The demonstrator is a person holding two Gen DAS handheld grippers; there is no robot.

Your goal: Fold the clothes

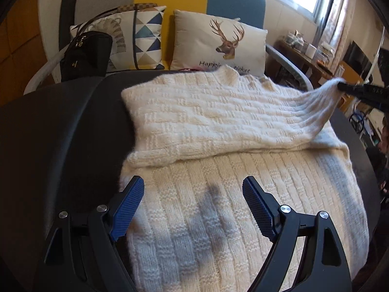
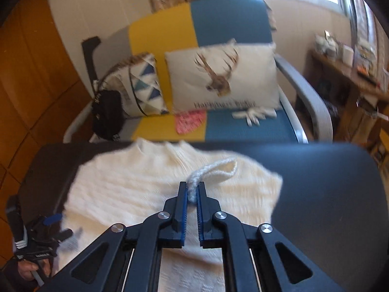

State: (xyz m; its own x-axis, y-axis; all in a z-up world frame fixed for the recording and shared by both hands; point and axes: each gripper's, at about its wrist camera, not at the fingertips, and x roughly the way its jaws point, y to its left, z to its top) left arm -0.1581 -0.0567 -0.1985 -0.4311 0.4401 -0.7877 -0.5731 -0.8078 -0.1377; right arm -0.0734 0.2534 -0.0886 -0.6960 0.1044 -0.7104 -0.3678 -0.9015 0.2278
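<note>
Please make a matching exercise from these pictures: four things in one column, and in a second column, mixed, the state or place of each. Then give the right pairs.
Things:
1. left gripper
2. right gripper
3. black handbag
4. deer cushion

States or places:
A. shut on the sweater's cuff
B. leaning on the blue chair back
C. open above the sweater
D. at the chair's left side, beside the triangle cushion

Pairs: 1-C, 2-A, 3-D, 4-B

Chunky, fuzzy knit sweater (image 1: pixel 218 126) on smooth matt table (image 1: pixel 60 133).
</note>
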